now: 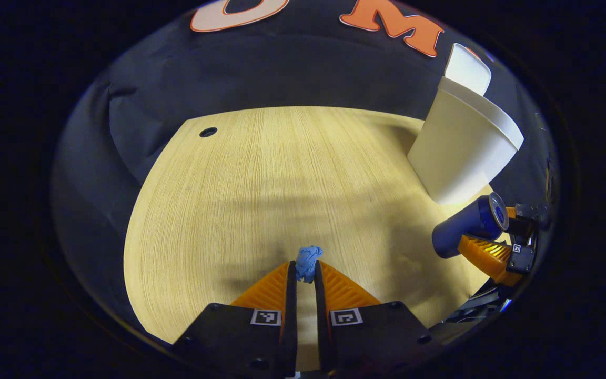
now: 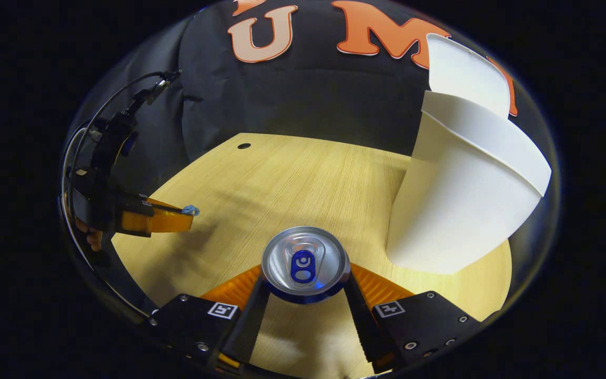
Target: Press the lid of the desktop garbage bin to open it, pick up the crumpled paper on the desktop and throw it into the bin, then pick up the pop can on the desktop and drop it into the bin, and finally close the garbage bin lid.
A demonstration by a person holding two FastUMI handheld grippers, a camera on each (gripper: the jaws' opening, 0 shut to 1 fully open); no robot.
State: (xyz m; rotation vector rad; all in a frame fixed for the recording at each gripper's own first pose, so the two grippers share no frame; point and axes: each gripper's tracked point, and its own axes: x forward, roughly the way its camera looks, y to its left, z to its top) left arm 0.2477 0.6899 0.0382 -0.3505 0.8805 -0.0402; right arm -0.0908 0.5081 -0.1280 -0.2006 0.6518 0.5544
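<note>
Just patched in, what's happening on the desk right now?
Both grippers are loaded. The left gripper pinches the blue crumpled paper between its fingers above the wooden desktop. The right gripper clamps the pop can, which points top-first at its camera. The white garbage bin stands at the desk's right with its lid up, so it looks ready to take both items.

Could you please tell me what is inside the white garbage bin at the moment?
That cannot be seen: the bin stands with its lid raised, but both views look at its outer wall, which covers the inside.
</note>
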